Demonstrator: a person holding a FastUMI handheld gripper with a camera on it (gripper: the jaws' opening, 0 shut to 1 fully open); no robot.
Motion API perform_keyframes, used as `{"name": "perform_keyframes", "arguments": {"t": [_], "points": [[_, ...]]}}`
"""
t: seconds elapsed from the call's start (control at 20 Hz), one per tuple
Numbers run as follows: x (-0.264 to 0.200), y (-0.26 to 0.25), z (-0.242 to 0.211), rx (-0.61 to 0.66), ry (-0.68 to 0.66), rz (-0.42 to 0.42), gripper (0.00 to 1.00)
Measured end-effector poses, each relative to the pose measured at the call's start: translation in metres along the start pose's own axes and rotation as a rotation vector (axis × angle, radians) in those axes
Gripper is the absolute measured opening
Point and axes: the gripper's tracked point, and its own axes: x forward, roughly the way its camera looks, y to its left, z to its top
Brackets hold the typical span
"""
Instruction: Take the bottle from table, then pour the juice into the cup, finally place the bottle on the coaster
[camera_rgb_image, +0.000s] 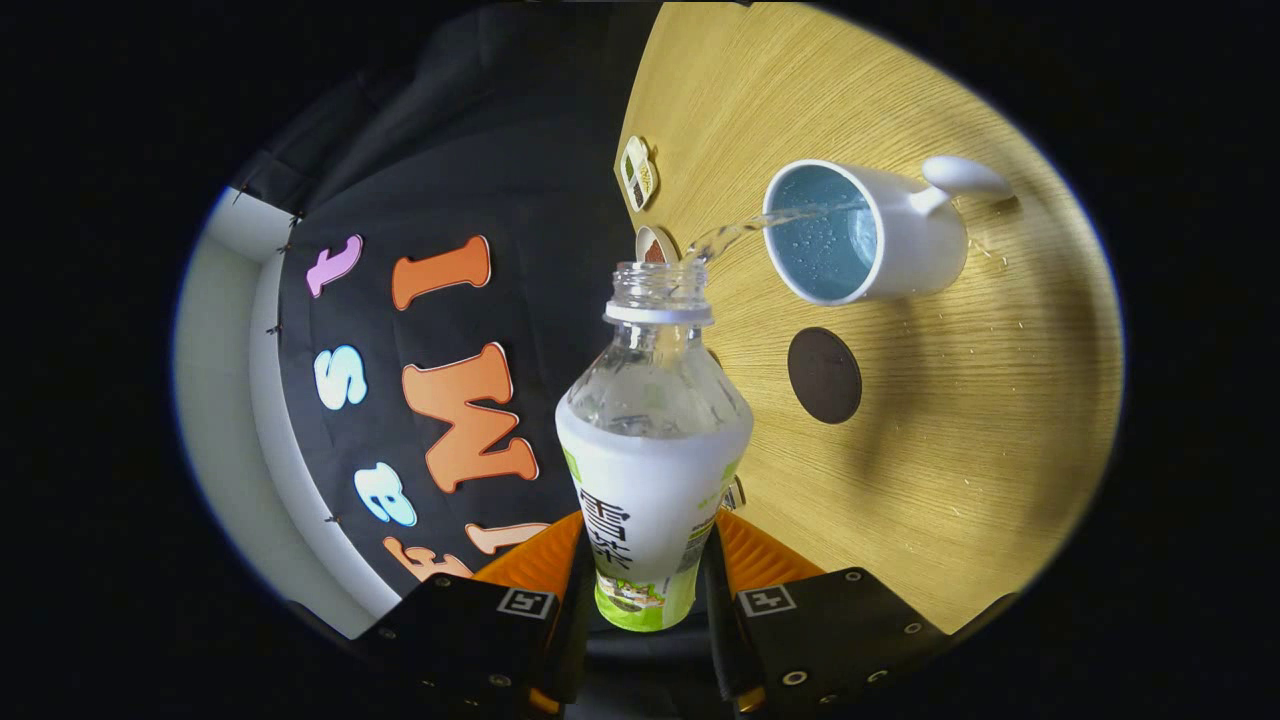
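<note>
- Pouring step in hand — fingers (648, 590) clamp the clear plastic white-labelled bottle (650, 440), tilted, streaming into the white blue-lined cup (865, 235).
- Next: right it, set it on the dark round coaster (824, 375) on the wooden worktop (1000, 430).

You had a light wooden table (960, 420) beside the booth's black cloth wall (480, 180), with a pale wall (215, 400) beyond it.

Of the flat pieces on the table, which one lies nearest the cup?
The dark round coaster, beside the white cup. The two small patterned pieces sit beyond the bottle mouth. The fingers clamp the bottle.
</note>
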Motion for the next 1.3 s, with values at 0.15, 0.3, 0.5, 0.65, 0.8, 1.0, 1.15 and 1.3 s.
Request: {"name": "perform_keyframes", "arguments": {"t": [0.15, 0.3, 0.5, 0.65, 0.8, 1.0, 1.15, 1.3], "points": [[-0.002, 0.001, 0.001, 0.007, -0.004, -0.005, 0.52], [-0.003, 0.005, 0.002, 0.019, -0.005, -0.001, 0.52], [-0.001, 0.01, -0.001, 0.033, 0.002, 0.004, 0.52], [0.0, 0.011, -0.001, 0.044, 0.006, 0.002, 0.52], [0.001, 0.007, -0.001, 0.057, 0.005, -0.013, 0.52], [0.002, 0.011, 0.0, 0.067, 0.008, -0.012, 0.52], [0.003, 0.016, 0.003, 0.075, 0.011, -0.002, 0.52], [0.003, 0.015, 0.004, 0.074, 0.017, -0.007, 0.52]]}}
